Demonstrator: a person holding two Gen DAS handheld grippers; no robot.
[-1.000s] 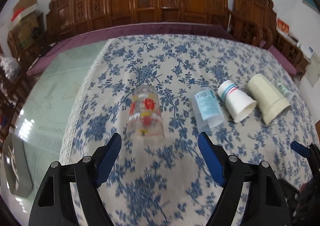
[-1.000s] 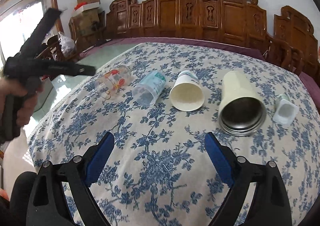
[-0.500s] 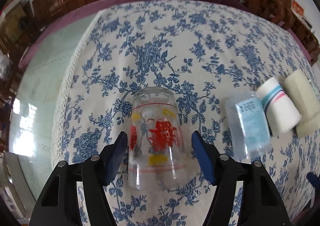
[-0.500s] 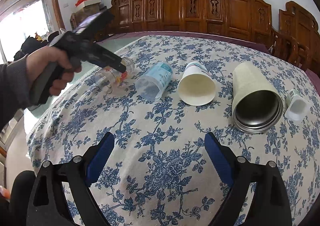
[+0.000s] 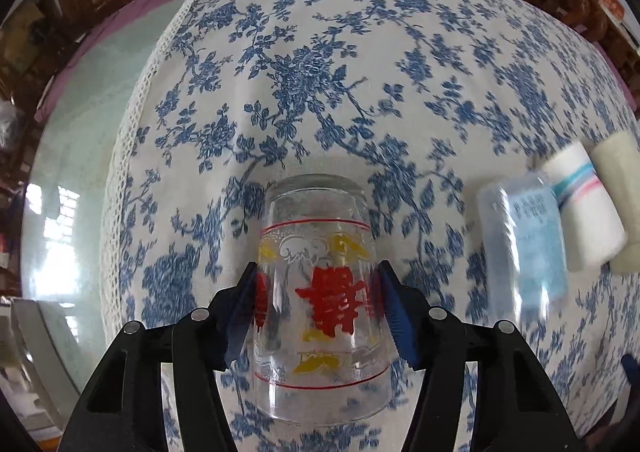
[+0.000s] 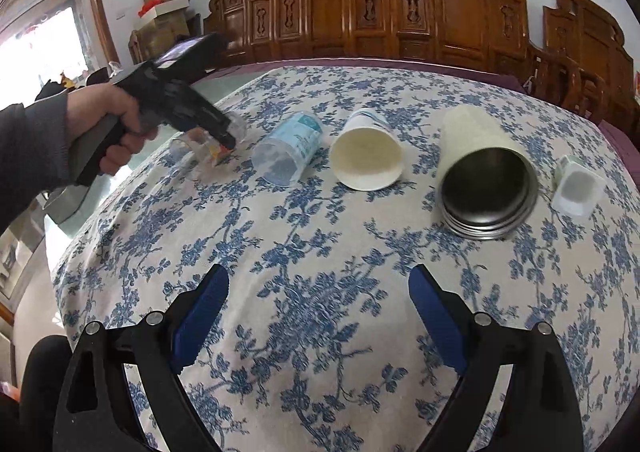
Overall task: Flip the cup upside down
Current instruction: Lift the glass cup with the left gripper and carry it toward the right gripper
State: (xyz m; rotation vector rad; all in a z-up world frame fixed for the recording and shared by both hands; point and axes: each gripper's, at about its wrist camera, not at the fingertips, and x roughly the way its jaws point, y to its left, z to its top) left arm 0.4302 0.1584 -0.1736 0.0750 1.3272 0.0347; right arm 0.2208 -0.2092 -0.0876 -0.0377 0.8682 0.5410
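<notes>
The glass cup (image 5: pixel 318 304) lies on its side on the tablecloth (image 5: pixel 328 64) at lower centre of the left wrist view, its base toward the top of the frame and its open rim toward the bottom edge. It is clear glass with red and yellow printing. The left gripper (image 5: pixel 318 310) has one blue finger against each side wall of the glass, so it is closed on the glass.

In the right wrist view the same glass sits at centre left of the frame, partly hidden behind the left gripper and the left hand (image 6: pixel 108 124) on its handle.

The right gripper (image 6: pixel 318 322) occupies the bottom of the right wrist view. Its fingers stand wide apart above bare tablecloth and hold nothing.

To the right of the glass in that view, four more containers lie in a row, all on their sides with mouths toward the camera:
- plastic cup (image 6: pixel 290 150) with a blue label
- paper cup (image 6: pixel 368 154)
- steel tumbler (image 6: pixel 486 176)
- small white bottle (image 6: pixel 578 186)

Carved wooden chairs (image 6: pixel 400 8) line the top of the frame.
</notes>
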